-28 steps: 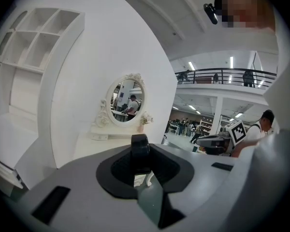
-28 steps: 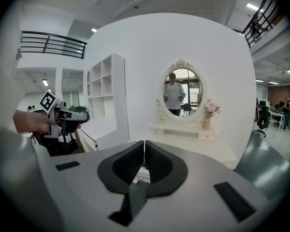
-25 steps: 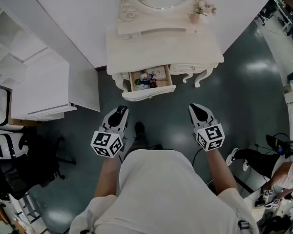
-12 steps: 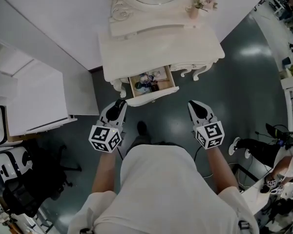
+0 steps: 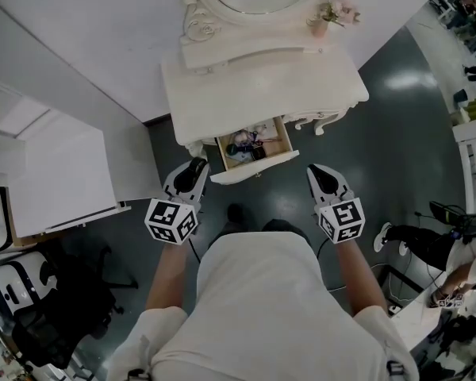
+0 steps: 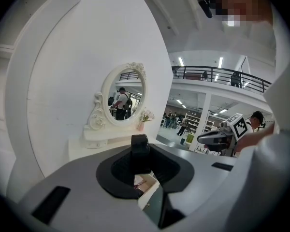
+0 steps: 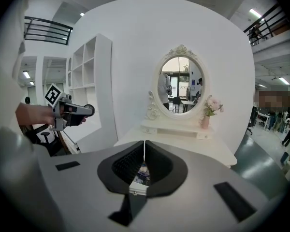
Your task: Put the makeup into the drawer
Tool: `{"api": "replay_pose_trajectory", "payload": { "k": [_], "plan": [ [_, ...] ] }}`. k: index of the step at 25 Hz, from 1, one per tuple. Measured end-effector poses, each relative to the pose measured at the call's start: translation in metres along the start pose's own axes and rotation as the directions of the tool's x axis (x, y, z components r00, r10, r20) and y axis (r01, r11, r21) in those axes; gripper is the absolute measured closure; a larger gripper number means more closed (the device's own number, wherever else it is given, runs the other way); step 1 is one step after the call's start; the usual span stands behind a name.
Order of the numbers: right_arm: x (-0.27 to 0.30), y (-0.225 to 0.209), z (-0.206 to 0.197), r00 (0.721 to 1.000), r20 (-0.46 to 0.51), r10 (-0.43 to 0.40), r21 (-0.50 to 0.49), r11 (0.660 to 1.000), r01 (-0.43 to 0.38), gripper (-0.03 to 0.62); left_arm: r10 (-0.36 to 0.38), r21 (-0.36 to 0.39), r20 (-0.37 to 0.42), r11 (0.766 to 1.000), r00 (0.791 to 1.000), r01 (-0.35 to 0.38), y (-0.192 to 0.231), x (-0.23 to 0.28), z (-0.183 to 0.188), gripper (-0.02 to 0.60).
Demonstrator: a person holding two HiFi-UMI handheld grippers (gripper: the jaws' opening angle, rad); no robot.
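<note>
- left gripper [image 5: 194,170] clamped on dark makeup piece [image 6: 139,152], upright, frame centre
- piece looks small, light, rigid, likely slick; pinch its flat sides
- right gripper [image 7: 144,151] closed, empty
- drawer [image 5: 258,167] open, upper centre, other makeup [image 5: 246,143] inside

Staged bedroom corner inside a large open research hall: a white dressing table [image 5: 262,94] with oval mirror [image 7: 179,83] backs onto a freestanding partition [image 7: 125,57], beneath a railed mezzanine [image 6: 217,74], beside an office chair [image 5: 32,324].
</note>
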State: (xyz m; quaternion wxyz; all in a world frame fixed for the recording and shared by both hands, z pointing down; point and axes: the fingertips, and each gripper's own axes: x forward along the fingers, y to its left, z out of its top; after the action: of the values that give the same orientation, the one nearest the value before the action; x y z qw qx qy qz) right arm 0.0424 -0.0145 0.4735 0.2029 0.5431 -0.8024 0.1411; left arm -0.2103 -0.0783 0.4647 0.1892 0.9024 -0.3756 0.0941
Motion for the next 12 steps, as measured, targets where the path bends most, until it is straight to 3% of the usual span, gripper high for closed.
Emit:
{"api": "replay_pose_trajectory", "payload": {
  "k": [12],
  "plan": [
    [0.022, -0.014, 0.006, 0.999, -0.020, 0.035, -0.007, 0.999, -0.036, 0.565, -0.004, -0.007, -0.036, 1.000, 0.999, 0.003, 0.000, 0.027, 0.000, 0.508]
  ]
}}
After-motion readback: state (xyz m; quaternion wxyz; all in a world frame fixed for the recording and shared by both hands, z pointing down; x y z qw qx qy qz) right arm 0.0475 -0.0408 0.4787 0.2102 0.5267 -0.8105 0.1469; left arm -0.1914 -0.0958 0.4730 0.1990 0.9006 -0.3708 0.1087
